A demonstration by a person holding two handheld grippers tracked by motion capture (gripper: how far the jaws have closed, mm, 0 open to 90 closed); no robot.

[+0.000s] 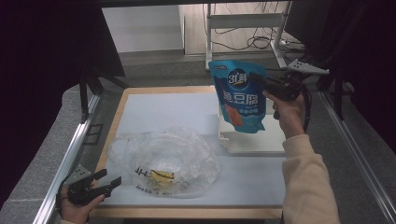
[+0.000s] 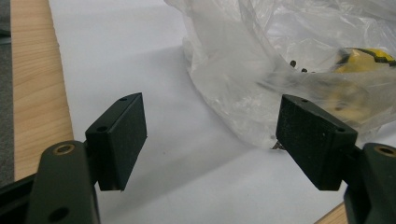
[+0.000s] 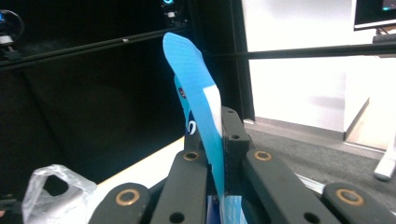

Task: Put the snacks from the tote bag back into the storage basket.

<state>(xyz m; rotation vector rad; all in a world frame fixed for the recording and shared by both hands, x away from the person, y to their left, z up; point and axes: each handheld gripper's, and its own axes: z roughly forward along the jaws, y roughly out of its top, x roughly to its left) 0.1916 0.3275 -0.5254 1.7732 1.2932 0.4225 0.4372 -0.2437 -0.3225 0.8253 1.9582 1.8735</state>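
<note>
High view: the pouch [image 1: 239,95] is held aloft at 2 o'clock, pinched by the right gripper [image 1: 264,84]; the bag [image 1: 164,161] lies slack on the desk [image 1: 154,109].

Left gripper view: jaws are spread, empty, beside the bag [image 2: 280,70], so its mouth could collapse.

Right gripper view: jaws are pressed on the pouch [image 3: 198,112] edge; slipping is possible.
</note>
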